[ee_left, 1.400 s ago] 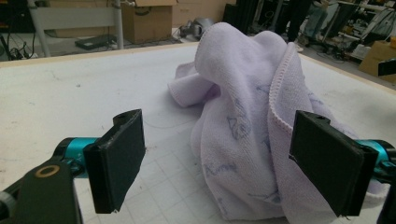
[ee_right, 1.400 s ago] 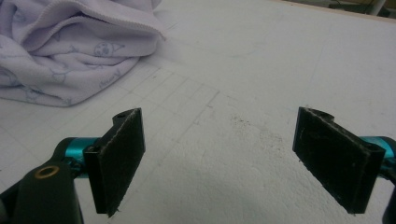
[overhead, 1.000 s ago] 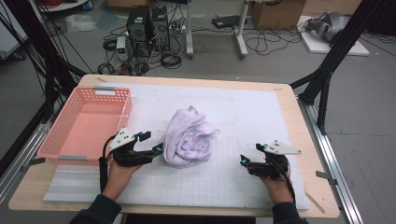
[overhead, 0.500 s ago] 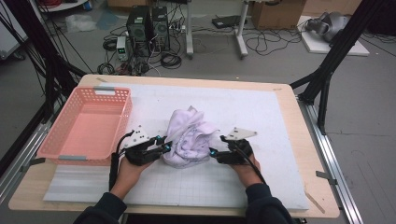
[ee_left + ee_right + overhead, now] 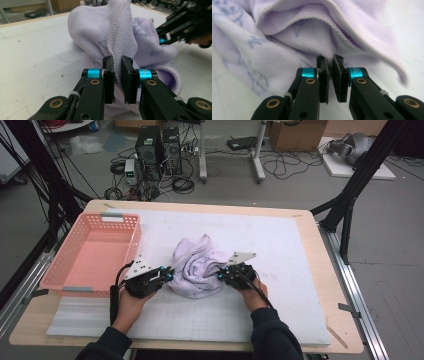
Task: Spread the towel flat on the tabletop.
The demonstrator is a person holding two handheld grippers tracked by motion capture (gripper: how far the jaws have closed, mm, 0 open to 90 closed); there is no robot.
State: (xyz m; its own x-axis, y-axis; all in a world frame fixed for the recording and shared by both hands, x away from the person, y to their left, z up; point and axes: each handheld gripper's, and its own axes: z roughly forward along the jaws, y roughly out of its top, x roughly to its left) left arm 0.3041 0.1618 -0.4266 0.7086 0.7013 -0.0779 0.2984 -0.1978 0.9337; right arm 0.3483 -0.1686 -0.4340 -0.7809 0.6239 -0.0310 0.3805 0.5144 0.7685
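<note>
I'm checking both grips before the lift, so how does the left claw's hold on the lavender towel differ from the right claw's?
The left claw pinches a stitched hem edge standing upright; the right claw bites into a soft fold under an overhanging hem. The left claw takes the lavender towel on the side toward the pink basket; the right claw takes the far side. Both claws have just been closing, with cloth between the jaws, and both are shut on the towel.

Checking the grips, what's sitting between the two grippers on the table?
The crumpled lilac towel, in the high view; left gripper and right gripper each pinch an edge.
</note>
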